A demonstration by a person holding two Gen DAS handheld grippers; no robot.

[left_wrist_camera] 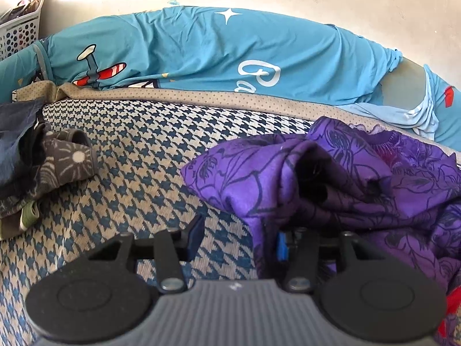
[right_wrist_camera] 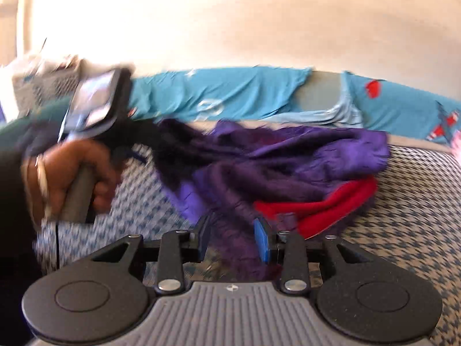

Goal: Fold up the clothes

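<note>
- My left jaws (left_wrist_camera: pixel 236 236) stand apart; the purple floral garment (left_wrist_camera: pixel 331 173) drapes over the right-hand finger, and nothing is pinched between the pads.
- My right jaws (right_wrist_camera: pixel 234 238) also stand apart, with a purple fold hanging in the gap; I can't tell if the pads touch it, as the view is blurred.
- The purple garment lies bunched on the houndstooth bed cover (left_wrist_camera: pixel 138 150), with red cloth (right_wrist_camera: pixel 325 210) under it.
- My left hand (right_wrist_camera: pixel 75 173) grips the other handle, at left in the right wrist view.
- Dark patterned clothes (left_wrist_camera: pixel 52 161) are piled at far left.
- Behind is a teal sheet (left_wrist_camera: pixel 201 52) with white script reading "Pa", the rest hidden, plus a star and a plane print.
- A white basket (left_wrist_camera: pixel 20 28) sits in the corner.
</note>
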